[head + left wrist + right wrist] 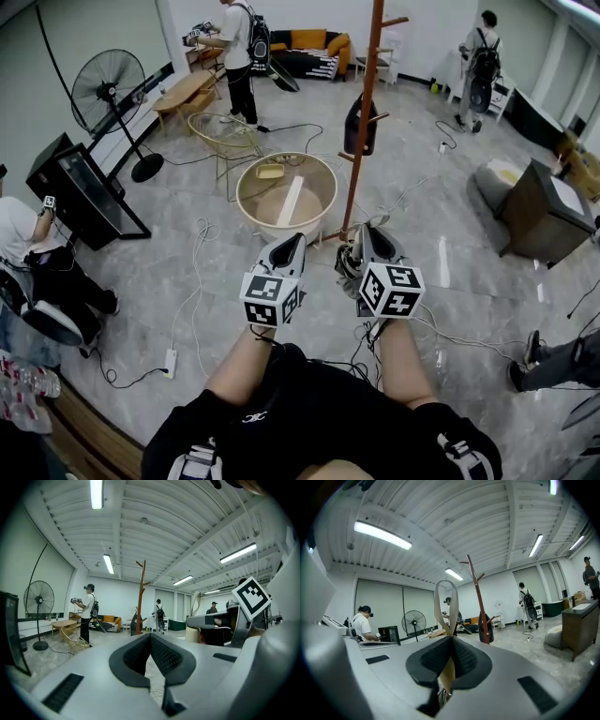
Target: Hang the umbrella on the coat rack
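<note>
The wooden coat rack stands ahead of me on the grey floor, with a dark bag hanging from a low peg. It also shows in the left gripper view as the coat rack and in the right gripper view as the coat rack. My right gripper is shut on a beige strap loop that stands up from its jaws. The umbrella's body is hidden under the gripper. My left gripper is beside it, shut with nothing held.
A round table stands just left of the rack's base, with a wire-frame chair behind it. Cables trail across the floor. A standing fan and a black cabinet are at left, a brown cabinet at right. People stand at the back.
</note>
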